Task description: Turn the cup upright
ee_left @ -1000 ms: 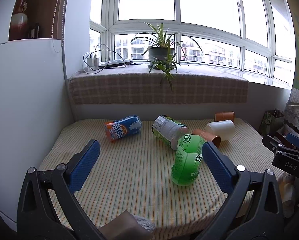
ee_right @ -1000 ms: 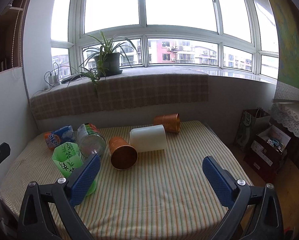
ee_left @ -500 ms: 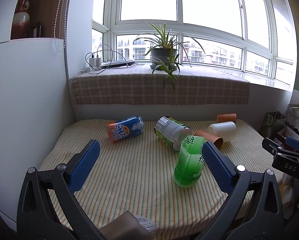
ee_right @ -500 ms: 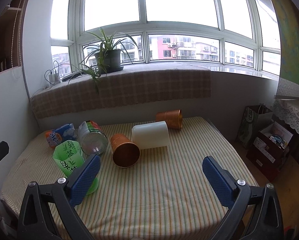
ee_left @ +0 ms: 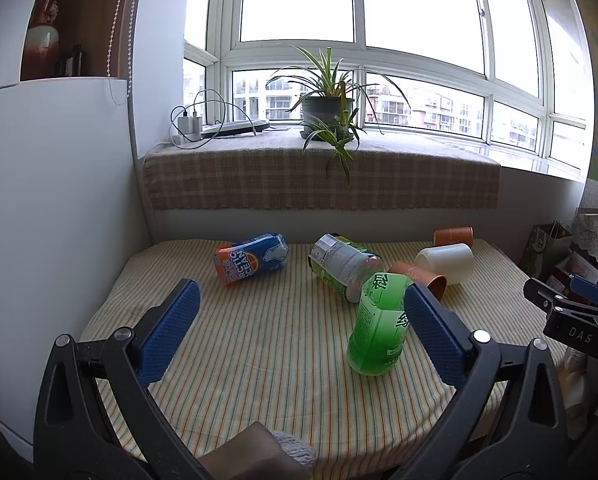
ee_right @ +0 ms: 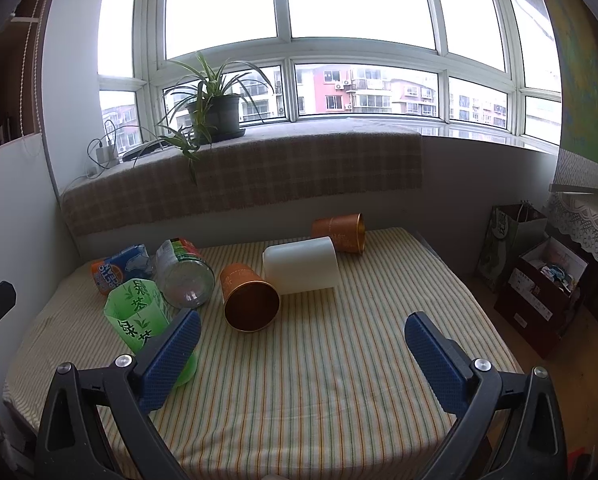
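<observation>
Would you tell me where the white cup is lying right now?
In the right wrist view the white cup lies on its side mid-table, between the near copper cup and the far copper cup by the wall.

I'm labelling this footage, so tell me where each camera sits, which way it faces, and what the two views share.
Left wrist: sits on the left tool, faces the window across the striped-cloth table; its open blue-padded fingers, a bit of hand and the right tool's tip show.
Right wrist: sits on the right tool, further right, faces the same window; its open fingers show.
Shared: green plastic bottle, white cylindrical cup lying sideways, potted spider plant.
</observation>
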Action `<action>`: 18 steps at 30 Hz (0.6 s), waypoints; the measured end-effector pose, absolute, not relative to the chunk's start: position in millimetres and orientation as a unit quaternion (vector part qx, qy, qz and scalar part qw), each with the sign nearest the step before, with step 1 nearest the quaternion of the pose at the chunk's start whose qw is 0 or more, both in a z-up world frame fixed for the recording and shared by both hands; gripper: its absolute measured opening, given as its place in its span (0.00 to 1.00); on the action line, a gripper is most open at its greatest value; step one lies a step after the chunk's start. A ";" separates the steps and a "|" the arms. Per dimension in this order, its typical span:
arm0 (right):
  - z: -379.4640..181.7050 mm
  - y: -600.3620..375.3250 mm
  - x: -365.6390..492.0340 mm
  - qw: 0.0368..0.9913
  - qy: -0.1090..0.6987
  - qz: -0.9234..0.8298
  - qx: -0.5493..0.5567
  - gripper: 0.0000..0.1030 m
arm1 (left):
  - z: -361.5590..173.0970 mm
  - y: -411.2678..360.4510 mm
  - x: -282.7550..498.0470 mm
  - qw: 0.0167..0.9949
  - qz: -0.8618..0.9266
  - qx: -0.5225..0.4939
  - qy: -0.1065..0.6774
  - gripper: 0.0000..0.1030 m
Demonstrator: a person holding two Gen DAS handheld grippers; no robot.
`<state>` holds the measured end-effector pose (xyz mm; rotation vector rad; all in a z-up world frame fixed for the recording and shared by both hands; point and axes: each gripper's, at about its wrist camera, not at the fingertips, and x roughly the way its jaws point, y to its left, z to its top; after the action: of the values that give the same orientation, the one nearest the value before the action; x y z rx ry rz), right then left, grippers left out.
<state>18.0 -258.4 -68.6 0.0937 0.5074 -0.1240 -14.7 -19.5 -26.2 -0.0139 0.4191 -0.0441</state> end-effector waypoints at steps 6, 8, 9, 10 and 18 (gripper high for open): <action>-69.1 -257.8 18.7 0.965 0.252 -0.061 0.044 1.00 | -26.5 -19.4 -14.0 0.978 -0.022 -0.007 0.208 1.00; -70.0 -257.4 19.1 0.964 0.254 -0.060 0.045 1.00 | -26.5 -19.2 -13.8 0.978 -0.021 -0.006 0.208 1.00; -70.3 -257.3 19.2 0.964 0.255 -0.059 0.045 1.00 | -26.5 -19.3 -13.7 0.978 -0.022 -0.007 0.208 1.00; -70.6 -257.1 19.2 0.964 0.255 -0.059 0.045 1.00 | -26.4 -19.1 -13.7 0.978 -0.021 -0.007 0.208 1.00; -71.0 -256.7 19.9 0.964 0.256 -0.060 0.045 1.00 | -26.4 -18.7 -13.6 0.978 -0.022 -0.006 0.208 1.00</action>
<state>19.9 -256.7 -71.0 0.0919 0.5174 -0.1221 -13.6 -18.7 -26.4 -0.0129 0.4193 -0.0441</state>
